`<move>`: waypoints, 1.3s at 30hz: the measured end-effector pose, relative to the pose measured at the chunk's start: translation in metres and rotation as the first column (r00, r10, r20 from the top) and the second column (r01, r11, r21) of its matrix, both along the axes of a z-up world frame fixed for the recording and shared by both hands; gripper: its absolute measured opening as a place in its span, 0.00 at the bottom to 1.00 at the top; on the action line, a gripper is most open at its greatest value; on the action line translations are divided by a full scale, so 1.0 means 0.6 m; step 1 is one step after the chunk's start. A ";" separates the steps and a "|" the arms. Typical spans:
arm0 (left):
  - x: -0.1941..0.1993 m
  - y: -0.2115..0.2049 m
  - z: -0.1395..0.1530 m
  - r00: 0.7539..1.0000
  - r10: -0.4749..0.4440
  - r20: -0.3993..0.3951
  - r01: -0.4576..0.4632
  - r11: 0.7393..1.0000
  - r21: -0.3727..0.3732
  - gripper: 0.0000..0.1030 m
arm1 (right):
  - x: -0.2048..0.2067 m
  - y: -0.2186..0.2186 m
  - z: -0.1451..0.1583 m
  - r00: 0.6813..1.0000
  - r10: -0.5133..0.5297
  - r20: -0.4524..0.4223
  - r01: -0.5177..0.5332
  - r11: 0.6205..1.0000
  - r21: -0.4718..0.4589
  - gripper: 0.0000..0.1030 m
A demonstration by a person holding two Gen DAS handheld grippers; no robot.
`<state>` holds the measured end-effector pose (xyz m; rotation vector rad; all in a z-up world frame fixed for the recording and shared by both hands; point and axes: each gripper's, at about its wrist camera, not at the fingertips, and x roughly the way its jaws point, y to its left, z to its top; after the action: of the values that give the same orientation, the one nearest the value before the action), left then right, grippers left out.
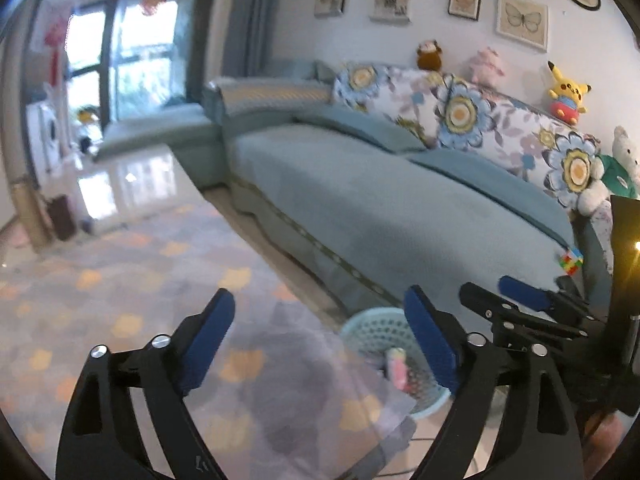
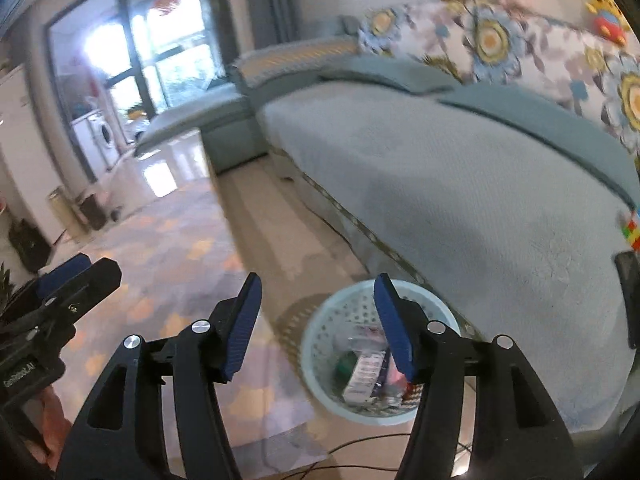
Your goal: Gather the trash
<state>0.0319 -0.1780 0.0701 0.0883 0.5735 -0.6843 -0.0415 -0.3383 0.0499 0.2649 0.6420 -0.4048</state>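
A pale blue perforated basket (image 1: 366, 326) (image 2: 329, 320) stands on the floor against the front of the sofa. Trash lies inside it: a pink wrapper (image 1: 397, 372), a white and purple box (image 2: 363, 372) and other packets. My left gripper (image 1: 320, 292) hovers above the rug to the basket's left, open, with nothing between its blue pads. My right gripper (image 2: 318, 280) hangs over the basket's left side, also open and empty. Each gripper shows at the edge of the other's view: the right one (image 1: 498, 294) and the left one (image 2: 74, 270).
A long blue-grey sofa (image 1: 380, 208) (image 2: 460, 184) with flowered cushions and plush toys fills the right. A colourful puzzle cube (image 1: 571, 263) (image 2: 631, 233) sits on its seat edge. A patterned rug (image 1: 140, 300) covers the floor on the left. A thin cable (image 2: 360, 442) lies near the basket.
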 end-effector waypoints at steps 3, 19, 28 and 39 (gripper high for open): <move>-0.021 0.032 0.012 0.998 0.060 0.033 -0.059 0.998 -0.022 0.85 | -0.021 0.041 0.016 0.999 -0.005 0.047 0.011 0.993 -0.115 0.59; -0.014 0.046 -0.028 0.989 0.137 0.053 -0.137 0.991 -0.009 0.90 | -0.037 0.059 -0.006 0.989 0.005 0.150 0.013 0.992 -0.123 0.61; -0.012 0.063 -0.025 0.984 0.165 0.070 -0.164 0.986 -0.014 0.90 | -0.029 0.061 -0.015 0.990 0.038 0.134 -0.023 0.994 -0.106 0.61; -0.015 0.068 -0.019 0.981 0.168 0.094 -0.167 0.986 -0.015 0.91 | -0.031 0.069 -0.011 0.986 0.058 0.156 -0.039 0.992 -0.122 0.61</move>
<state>0.0231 -0.1372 0.0588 0.0649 0.4810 -0.5154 -0.0598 -0.2970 0.0433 0.1664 0.4644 -0.3694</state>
